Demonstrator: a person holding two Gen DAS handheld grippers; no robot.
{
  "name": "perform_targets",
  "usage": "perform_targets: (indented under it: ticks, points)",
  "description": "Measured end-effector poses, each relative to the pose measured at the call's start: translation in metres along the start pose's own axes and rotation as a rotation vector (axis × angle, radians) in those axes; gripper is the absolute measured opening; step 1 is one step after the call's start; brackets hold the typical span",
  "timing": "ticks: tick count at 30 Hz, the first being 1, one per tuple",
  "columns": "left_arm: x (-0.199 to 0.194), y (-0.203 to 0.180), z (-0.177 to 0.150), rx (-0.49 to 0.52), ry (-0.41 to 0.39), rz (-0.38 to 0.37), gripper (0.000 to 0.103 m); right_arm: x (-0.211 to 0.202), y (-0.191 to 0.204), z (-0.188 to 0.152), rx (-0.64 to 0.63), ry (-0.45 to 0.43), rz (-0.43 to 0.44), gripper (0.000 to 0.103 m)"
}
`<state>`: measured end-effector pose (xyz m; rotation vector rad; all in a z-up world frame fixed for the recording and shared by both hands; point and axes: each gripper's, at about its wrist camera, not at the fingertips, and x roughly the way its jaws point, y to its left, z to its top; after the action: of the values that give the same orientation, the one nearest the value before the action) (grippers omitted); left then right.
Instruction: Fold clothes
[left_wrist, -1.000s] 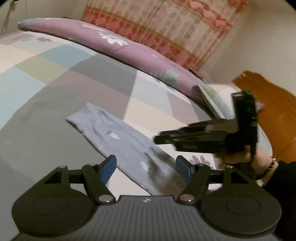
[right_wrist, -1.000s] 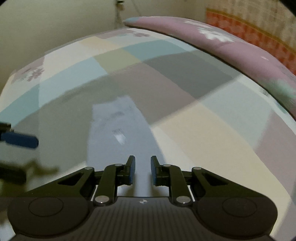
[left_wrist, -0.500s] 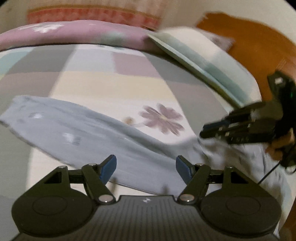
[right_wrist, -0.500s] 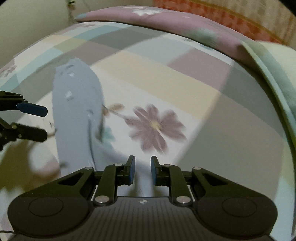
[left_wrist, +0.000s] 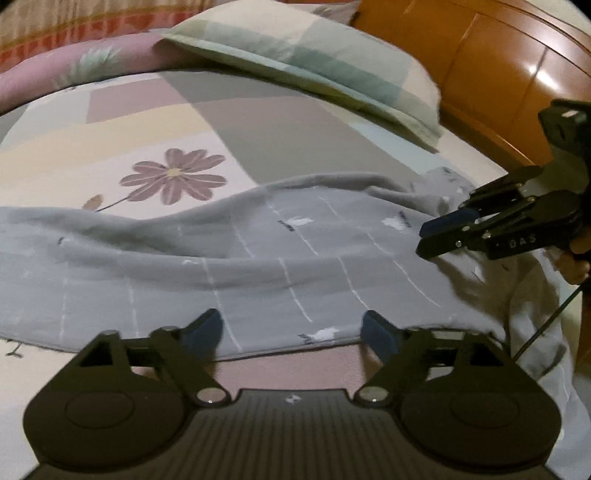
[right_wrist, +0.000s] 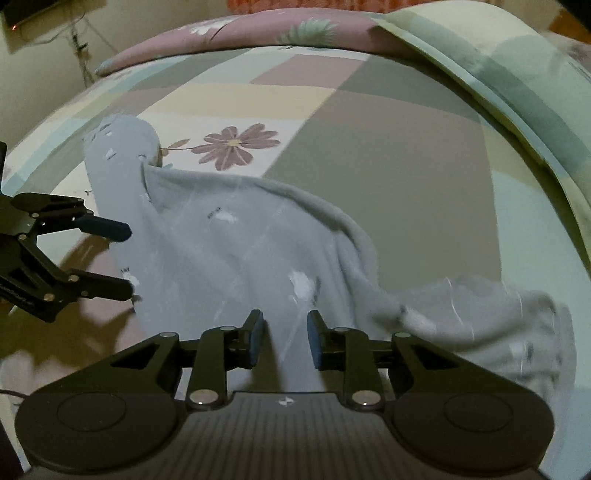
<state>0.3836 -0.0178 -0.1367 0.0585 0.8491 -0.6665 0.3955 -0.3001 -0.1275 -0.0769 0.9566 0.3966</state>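
Patchwork bed (left_wrist: 280, 122) carries the grey garment (left_wrist: 295, 243), spread across mid-frame. Left tool (left_wrist: 291, 332), widening and empty, hovers at its lower hem; right tool (right_wrist: 284, 341), opening, straddles cloth ungripped. Pinch 1 layer at each edge. Pillow (left_wrist: 314, 55), upper right, lies clear.
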Motion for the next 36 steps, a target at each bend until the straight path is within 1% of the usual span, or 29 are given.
perform_targets:
  ticks: [1,3,5,8,10,12,14,15,16,19,22,25,32,34,35,36]
  points:
    - [0.001,0.000,-0.001,0.003,-0.009,-0.010,0.090,0.000,-0.004,-0.005,0.017,-0.012,0.003,0.032]
    - [0.003,0.003,-0.002,-0.001,-0.027,-0.023,0.091,0.004,-0.014,-0.013,0.061,-0.036,0.010,0.033]
    - [0.007,0.002,0.002,0.005,-0.025,-0.001,0.091,0.007,-0.023,-0.014,0.113,-0.068,0.033,0.033]
    - [0.012,-0.002,0.006,0.021,-0.014,0.024,0.095,0.010,-0.030,-0.013,0.154,-0.081,0.059,0.033]
    - [0.016,-0.005,0.009,0.038,0.001,0.034,0.098,0.010,-0.030,-0.013,0.161,-0.081,0.061,0.034]
    - [0.019,-0.010,0.011,0.072,0.023,0.054,0.098,0.010,-0.030,-0.014,0.182,-0.082,0.057,0.035]
    - [0.022,-0.013,0.012,0.093,0.036,0.077,0.098,0.010,-0.028,-0.013,0.196,-0.084,0.058,0.041]
    - [0.023,-0.014,0.013,0.094,0.040,0.086,0.098,0.011,-0.026,-0.013,0.198,-0.085,0.061,0.048]
    - [0.024,-0.015,0.014,0.096,0.045,0.095,0.098,0.011,-0.023,-0.013,0.185,-0.086,0.061,0.054]
    - [0.028,-0.015,0.018,0.080,0.052,0.119,0.098,0.012,-0.012,-0.013,0.133,-0.088,0.055,0.069]
    - [0.033,-0.015,0.024,0.064,0.059,0.140,0.098,0.015,0.000,-0.012,0.070,-0.085,0.032,0.078]
    - [0.037,-0.015,0.030,0.042,0.080,0.159,0.098,0.016,0.006,-0.013,0.039,-0.083,0.020,0.083]
    - [0.038,-0.014,0.042,0.013,0.109,0.179,0.096,0.014,0.003,-0.015,0.047,-0.096,0.045,0.090]
    - [0.032,-0.017,0.046,-0.001,0.096,0.192,0.094,0.015,0.005,-0.015,0.037,-0.098,0.049,0.094]
    - [0.026,-0.020,0.047,-0.003,0.077,0.186,0.094,0.016,0.006,-0.015,0.032,-0.098,0.054,0.096]
    - [0.021,-0.023,0.048,-0.003,0.058,0.180,0.094,0.017,0.007,-0.016,0.023,-0.098,0.058,0.100]
